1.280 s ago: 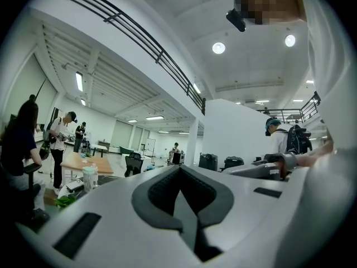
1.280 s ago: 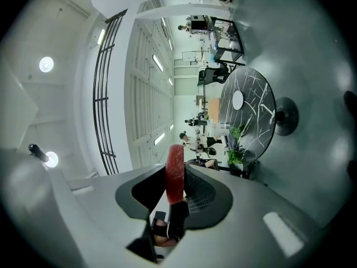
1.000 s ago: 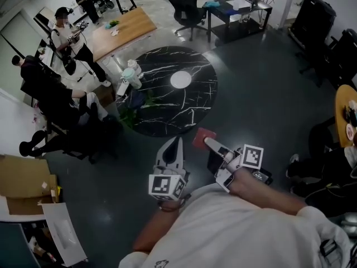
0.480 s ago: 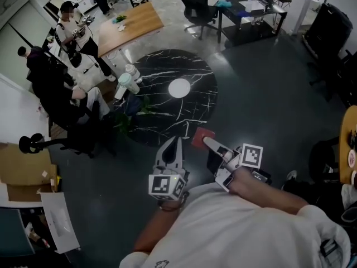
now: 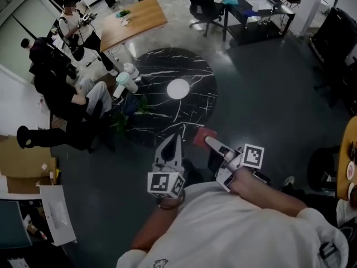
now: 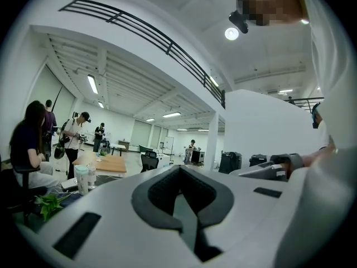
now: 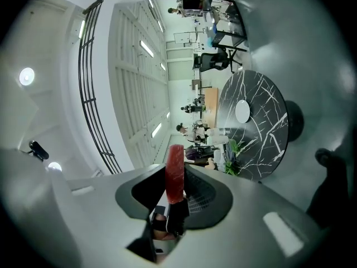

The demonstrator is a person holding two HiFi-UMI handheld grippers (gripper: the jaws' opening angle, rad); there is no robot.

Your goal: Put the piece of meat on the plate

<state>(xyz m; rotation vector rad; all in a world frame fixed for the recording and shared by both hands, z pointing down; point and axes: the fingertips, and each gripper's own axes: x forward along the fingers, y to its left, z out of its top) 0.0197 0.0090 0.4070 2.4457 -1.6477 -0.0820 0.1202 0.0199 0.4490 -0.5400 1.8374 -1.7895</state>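
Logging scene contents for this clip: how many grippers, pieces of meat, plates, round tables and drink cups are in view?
grippers: 2, the left gripper and the right gripper
piece of meat: 1, held by the right gripper
plate: 1
round table: 1
drink cups: 2
total: 7

Plate (image 5: 178, 89): slightly lower in the head view.
Wooden bench (image 5: 134, 18): slid up and right.
Round bench at right edge (image 5: 347, 161): dropped lower.
Cardboard box (image 5: 22, 169): moved up the left edge.
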